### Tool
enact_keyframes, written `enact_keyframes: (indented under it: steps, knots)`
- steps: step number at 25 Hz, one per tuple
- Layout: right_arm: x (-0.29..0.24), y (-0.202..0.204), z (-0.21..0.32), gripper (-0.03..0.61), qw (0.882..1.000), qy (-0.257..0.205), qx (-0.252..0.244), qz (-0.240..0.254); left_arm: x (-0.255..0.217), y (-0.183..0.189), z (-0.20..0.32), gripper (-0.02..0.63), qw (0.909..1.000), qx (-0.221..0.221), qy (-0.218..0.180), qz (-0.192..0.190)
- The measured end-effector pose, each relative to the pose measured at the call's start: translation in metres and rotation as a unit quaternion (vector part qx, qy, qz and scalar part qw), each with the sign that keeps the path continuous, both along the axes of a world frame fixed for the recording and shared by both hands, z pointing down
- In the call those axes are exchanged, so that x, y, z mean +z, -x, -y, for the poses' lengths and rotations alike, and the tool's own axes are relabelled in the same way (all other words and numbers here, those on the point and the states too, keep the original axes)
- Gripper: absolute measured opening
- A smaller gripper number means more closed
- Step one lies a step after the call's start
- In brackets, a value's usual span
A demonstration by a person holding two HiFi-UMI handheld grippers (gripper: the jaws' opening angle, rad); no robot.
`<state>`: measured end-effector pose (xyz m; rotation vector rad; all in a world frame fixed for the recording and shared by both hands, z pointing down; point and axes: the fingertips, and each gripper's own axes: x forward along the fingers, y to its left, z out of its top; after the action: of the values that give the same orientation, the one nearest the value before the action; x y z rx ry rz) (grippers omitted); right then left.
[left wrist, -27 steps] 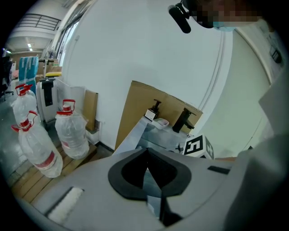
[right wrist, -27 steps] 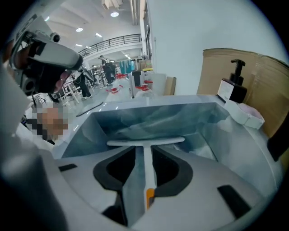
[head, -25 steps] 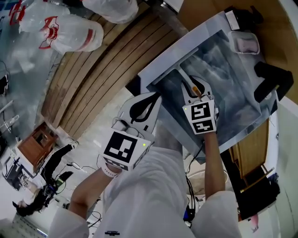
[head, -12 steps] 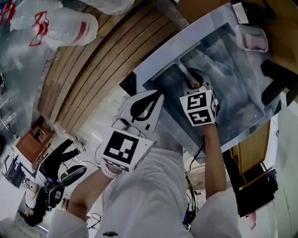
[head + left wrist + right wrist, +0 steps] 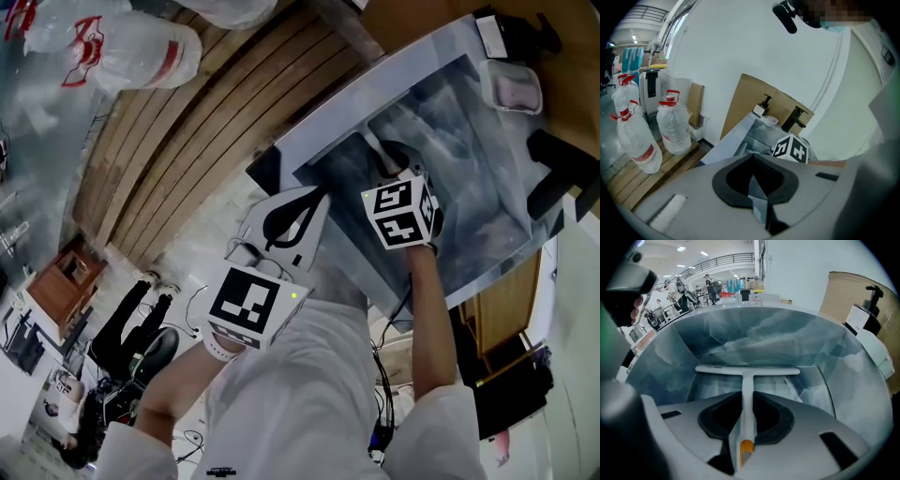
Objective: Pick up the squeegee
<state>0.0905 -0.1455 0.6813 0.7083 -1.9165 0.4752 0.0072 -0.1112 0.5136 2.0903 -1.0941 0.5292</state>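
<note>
The white T-shaped squeegee (image 5: 747, 370) lies in a grey metal sink basin (image 5: 825, 348), its blade across the far end and its handle running back toward me to an orange tip. My right gripper (image 5: 747, 398) is shut on that handle. In the head view the right gripper (image 5: 392, 169) sits low in the sink basin (image 5: 469, 216), and only a short piece of the squeegee (image 5: 373, 145) shows past its marker cube. My left gripper (image 5: 317, 194) hangs outside the basin's near-left edge, shut, with nothing in it; its jaws meet at the tips (image 5: 752, 158).
Large water bottles (image 5: 131, 47) (image 5: 672, 129) rest on wooden slats (image 5: 187, 122) to the left. A pump bottle (image 5: 872, 296), a small dish (image 5: 516, 89) and a black faucet (image 5: 558, 155) stand along the basin's far rim. Brown cardboard (image 5: 759, 103) leans behind it.
The right gripper has slid forward along the squeegee handle, and its cube now covers the orange tip in the head view. The left gripper has stayed where it was.
</note>
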Motion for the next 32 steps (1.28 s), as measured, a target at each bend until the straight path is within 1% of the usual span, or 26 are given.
enact_keyframes:
  steps: [7, 16, 21, 27, 32]
  knots:
    - [-0.008, -0.005, 0.003, 0.063, 1.000, -0.007, 0.019, 0.005, -0.006, 0.004, 0.000, 0.005, 1.0000, -0.005, -0.004, -0.001]
    - [-0.059, -0.019, 0.005, 0.063, 0.998, -0.041, 0.054, 0.016, -0.036, 0.007, 0.001, 0.005, 0.9996, 0.001, -0.029, 0.000]
    - [-0.103, -0.032, 0.002, 0.063, 0.994, -0.078, 0.076, 0.005, -0.063, 0.005, -0.001, 0.005, 0.9989, 0.007, -0.046, -0.001]
    - [-0.163, -0.037, -0.001, 0.063, 0.985, -0.126, 0.117, 0.034, -0.096, 0.004, -0.007, 0.005, 0.9975, 0.017, -0.069, -0.001]
    - [-0.220, -0.035, -0.005, 0.063, 0.973, -0.182, 0.134, 0.050, -0.126, 0.006, -0.012, 0.005, 0.9959, 0.018, -0.088, -0.003]
